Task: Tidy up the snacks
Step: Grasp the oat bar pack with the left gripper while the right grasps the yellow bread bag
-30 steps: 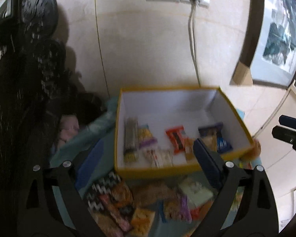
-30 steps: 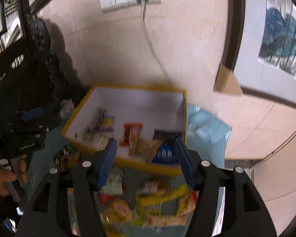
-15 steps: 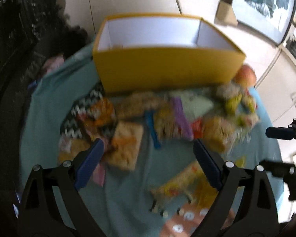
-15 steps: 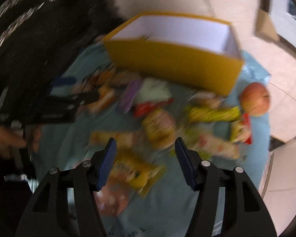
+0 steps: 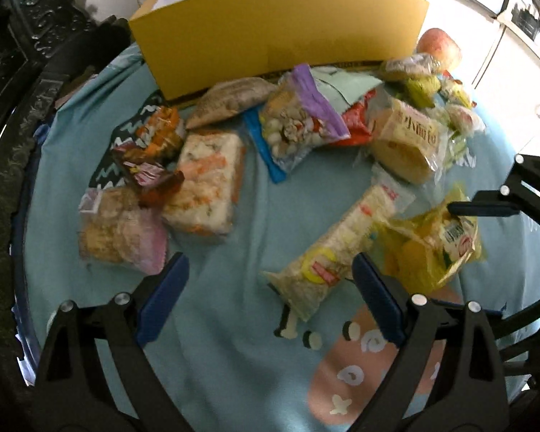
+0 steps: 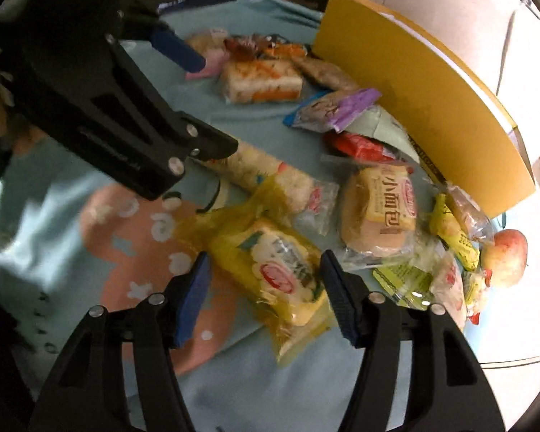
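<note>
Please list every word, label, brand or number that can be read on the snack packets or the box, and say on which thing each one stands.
"小面包": on the clear wrapper of the bread bun packet, in large characters, also seen from the left wrist view.
Yellow snack packet: a red oval logo and small print, too blurred to read.
Long rice cracker packet: red marks, unreadable.
Yellow box: dark print along its bottom edge, too small to read.

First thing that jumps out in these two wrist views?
The big yellow box standing at the far edge of the blue cloth, with wrapped snacks strewn in front of it. Next, the right claw, open around the yellow packet nearest the camera. The left claw is open too, over bare cloth beside a long pale packet, and a red apple lies by the box's right corner.
</note>
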Tool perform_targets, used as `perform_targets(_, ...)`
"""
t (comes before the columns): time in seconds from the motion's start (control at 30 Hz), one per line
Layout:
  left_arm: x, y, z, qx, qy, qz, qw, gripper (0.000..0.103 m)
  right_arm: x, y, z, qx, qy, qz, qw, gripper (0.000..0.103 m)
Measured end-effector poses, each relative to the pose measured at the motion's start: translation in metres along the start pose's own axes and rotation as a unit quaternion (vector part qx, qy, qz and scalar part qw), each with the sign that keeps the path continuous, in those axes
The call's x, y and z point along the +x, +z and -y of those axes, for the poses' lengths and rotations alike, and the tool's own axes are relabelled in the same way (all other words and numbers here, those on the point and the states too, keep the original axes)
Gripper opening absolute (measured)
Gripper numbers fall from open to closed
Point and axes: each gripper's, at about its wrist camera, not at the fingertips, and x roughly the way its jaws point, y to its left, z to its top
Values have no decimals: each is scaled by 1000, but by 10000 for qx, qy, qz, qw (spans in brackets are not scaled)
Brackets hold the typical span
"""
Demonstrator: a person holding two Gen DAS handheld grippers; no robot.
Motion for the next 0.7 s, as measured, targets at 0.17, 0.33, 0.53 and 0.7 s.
perform_targets(0.17, 2, -1, 12, 197, -156, 30, 9997, 93, -2, -5, 16, 426, 51, -294, 9986, 44)
perform_targets(0.33, 10, 2, 27, 443, -211, 79, 9988, 93, -2, -25, 35, 776, -46, -431, 9960, 51)
perform_targets(0.53, 30, 0, 40, 666, -328, 14, 9972, 69, 7, -36, 43, 1288, -69, -569, 9900, 54)
perform_targets(0.7, 20, -8, 52, 1019, -695, 49, 9923, 32, 0, -40, 58, 1797, 163, -454, 9825, 45)
